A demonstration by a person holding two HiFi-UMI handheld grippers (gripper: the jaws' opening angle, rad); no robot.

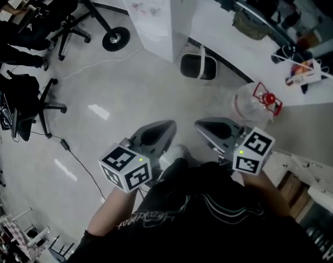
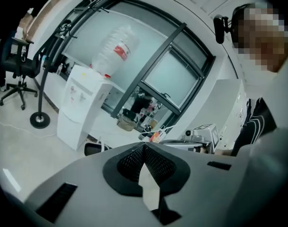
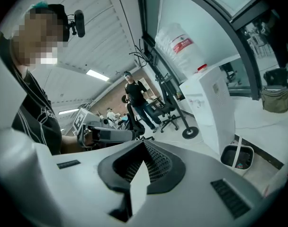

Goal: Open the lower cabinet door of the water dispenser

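The grey left gripper (image 2: 145, 146) fills the foreground, its jaws pressed together with nothing between them. Beyond it, a white box-shaped water dispenser (image 2: 80, 108) stands by a glass wall, topped by a clear upturned plastic bottle with a red label (image 2: 114, 48). A black office chair (image 2: 16, 65) sits far left.

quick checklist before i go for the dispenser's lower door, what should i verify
1. Left gripper empty: ok, jaws together, nothing between them.
2. Right gripper empty: ok, jaws together too.
3. Jaws ready to take a handle: not ok, both are shut.
4. Water dispenser within reach: not ok, it stands across the floor, well ahead of both grippers.
5. Lower cabinet door shut, handle located: cannot tell, too small to make out.
6. Path: ok, bare floor ahead; the bin sits beside the dispenser's base and the bottle lies off to the right.
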